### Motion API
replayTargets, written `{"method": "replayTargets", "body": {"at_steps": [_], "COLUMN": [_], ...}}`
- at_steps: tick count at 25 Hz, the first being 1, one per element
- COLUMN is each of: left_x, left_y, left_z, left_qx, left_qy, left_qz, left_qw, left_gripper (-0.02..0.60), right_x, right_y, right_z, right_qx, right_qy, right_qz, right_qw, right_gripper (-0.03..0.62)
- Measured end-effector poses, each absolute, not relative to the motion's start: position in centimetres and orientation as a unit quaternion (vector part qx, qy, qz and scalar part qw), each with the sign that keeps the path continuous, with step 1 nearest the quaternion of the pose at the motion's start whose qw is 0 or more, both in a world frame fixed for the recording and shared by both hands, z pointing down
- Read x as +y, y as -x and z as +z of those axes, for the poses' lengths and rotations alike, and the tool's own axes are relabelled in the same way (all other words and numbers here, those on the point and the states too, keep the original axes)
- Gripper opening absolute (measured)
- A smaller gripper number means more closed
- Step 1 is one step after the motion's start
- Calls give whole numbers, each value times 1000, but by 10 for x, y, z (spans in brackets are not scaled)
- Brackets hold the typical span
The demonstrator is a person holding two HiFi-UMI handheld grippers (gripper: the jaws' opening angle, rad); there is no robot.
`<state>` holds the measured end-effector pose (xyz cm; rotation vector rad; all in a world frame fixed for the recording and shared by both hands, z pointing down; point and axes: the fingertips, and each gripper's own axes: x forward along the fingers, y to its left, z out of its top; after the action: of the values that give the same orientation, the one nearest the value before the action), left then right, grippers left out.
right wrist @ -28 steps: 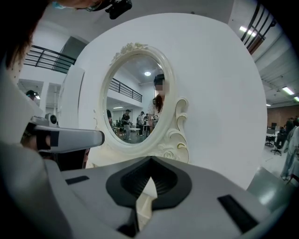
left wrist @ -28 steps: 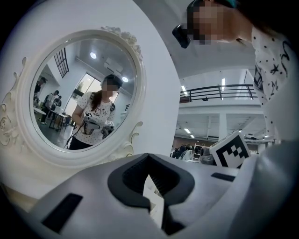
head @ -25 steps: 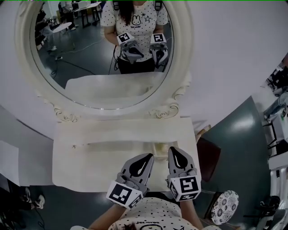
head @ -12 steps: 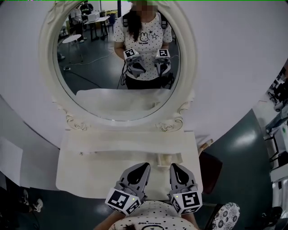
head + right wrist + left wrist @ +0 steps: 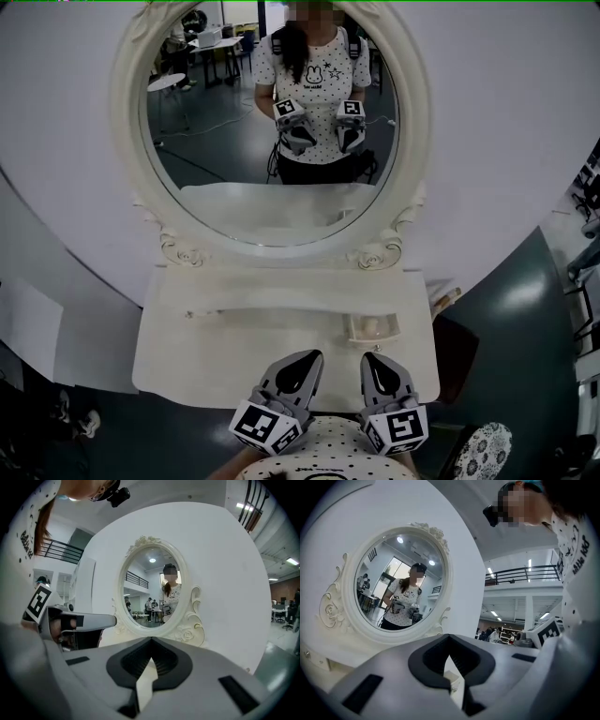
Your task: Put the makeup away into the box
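Both grippers are level and side by side at the near edge of the white vanity tabletop (image 5: 206,347), pointing at the oval mirror in its ornate cream frame (image 5: 272,141). On my left gripper (image 5: 306,358) the fingers are closed tip to tip with nothing between them; in the left gripper view the black pads meet at the front and only the pale tabletop shows through the notch behind them. My right gripper (image 5: 373,360) is the same: fingers fully together and empty, with bare tabletop in the gap in the right gripper view. The marker cubes sit at the back of each unit, close to my white spotted shirt (image 5: 323,459). The small cream open box (image 5: 373,327) sits on the right half of the tabletop, just ahead of the right gripper and apart from it, near the base of the mirror frame. There are pale shapes inside it, too small to tell what they are. I can't pick out the makeup in any view. The mirror reflects me standing with both grippers held at chest height, and an open room with tables behind. A plain white wall (image 5: 506,141) backs the mirror. A round stool with a dark patterned seat (image 5: 483,448) stands on the grey floor to my right, clear of the tabletop.
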<state>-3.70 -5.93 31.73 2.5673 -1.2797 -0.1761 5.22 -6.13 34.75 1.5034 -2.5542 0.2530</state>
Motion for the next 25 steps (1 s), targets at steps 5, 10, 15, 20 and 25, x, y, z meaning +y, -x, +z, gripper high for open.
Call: {"method": "replayTargets", "body": {"at_steps": [5,10,15,20,25], "left_x": [-47,-37,-30,-26,-26], "left_y": [43,43,44,43,48], "left_z": [322,326,324,325,325], "left_qx": [-435,-428,-427,-424,-424], "left_qy": [-889,-892,-892,-893,-893], "left_qz": [-54,-54,-59,-58,-56], "left_qw": [131,137,138,140,136], "left_gripper": [-5,-5,-5,-5,-5], "right_x": [-47,-37,-33,-29,-30], "right_y": [-33,-23,-25,-26,-24], "right_z": [357,356,354,355,356], "right_qx": [-865,-875,-873,-870,-866], "right_qy": [-487,-470,-473,-477,-486], "right_qz": [97,90,87,87,92], "right_qw": [78,80,85,87,81], "right_gripper": [6,6,6,6,8]}}
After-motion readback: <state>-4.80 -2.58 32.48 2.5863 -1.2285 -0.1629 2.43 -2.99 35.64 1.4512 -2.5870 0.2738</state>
